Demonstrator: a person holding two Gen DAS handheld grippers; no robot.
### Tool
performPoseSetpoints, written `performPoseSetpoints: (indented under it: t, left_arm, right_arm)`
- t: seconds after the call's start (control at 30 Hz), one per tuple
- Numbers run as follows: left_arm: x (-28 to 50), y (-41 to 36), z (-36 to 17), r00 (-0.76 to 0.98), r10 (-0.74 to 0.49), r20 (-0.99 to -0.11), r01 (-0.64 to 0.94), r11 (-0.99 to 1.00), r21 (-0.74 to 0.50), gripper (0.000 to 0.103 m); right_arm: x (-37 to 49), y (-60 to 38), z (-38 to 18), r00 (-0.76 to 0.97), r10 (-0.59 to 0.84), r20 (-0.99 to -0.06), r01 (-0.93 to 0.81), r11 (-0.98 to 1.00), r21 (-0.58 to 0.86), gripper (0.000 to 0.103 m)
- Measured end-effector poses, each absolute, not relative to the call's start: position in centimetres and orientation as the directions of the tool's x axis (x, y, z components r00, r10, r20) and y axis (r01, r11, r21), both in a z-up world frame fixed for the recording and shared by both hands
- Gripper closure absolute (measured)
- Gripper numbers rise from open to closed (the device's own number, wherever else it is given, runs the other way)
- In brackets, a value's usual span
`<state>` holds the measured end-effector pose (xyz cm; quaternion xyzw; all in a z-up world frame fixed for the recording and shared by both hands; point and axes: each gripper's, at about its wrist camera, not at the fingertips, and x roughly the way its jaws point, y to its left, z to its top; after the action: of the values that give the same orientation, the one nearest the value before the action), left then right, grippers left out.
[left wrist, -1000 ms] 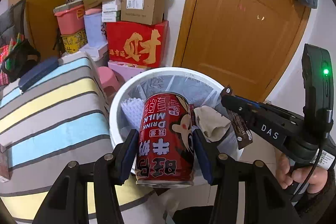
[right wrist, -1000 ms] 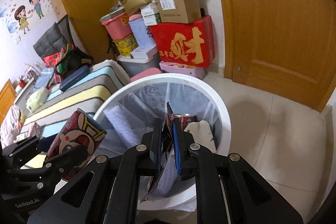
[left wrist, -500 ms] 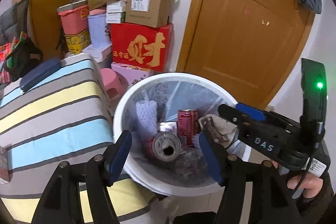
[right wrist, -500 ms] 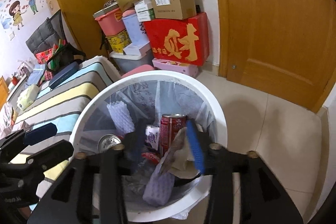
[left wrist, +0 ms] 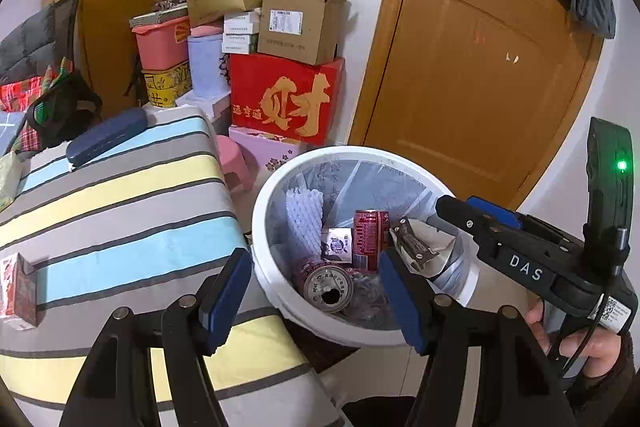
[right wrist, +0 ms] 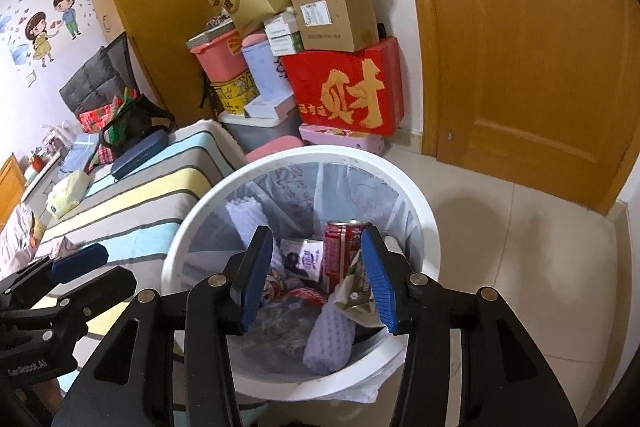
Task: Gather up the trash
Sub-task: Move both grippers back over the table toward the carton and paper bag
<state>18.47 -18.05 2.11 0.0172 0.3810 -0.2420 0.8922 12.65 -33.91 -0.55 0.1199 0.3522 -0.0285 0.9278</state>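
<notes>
A white trash bin [left wrist: 272, 267] lined with a clear bag stands on the floor beside the bed; it also shows in the right wrist view [right wrist: 424, 227]. Inside lie a red milk can on its side [left wrist: 326, 287], an upright red can [left wrist: 370, 239], a brown wrapper [left wrist: 414, 247], white foam netting [left wrist: 304, 219] and a small carton [left wrist: 338, 245]. My left gripper [left wrist: 316, 301] is open and empty above the bin's near rim. My right gripper [right wrist: 316, 275] is open and empty over the bin; it shows in the left wrist view [left wrist: 480, 219] too.
A striped bed [left wrist: 120, 219] lies left of the bin, with a small red carton [left wrist: 18, 291] and a dark blue case [left wrist: 106, 137] on it. Stacked boxes [left wrist: 288, 95] stand against the wall behind. A wooden door [left wrist: 480, 75] is at right. Tiled floor [right wrist: 520, 227] is right of the bin.
My left gripper opened and the red milk can dropped into the bin. My right gripper opened and let the brown wrapper fall in. Both grippers have drawn back a little.
</notes>
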Motion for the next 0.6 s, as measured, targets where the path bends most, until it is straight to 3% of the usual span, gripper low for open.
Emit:
performPoseSetpoints:
  t: [0.6]
  left_arm:
    - [13.9,-12.5,4.5,0.689,-0.361,-0.629,0.379,0.919,-0.112,0.037]
  right_arm:
    - [10.9,-30.0,0.8,0.786,0.065,-0.614,0.076,0.977,0.201,0.055]
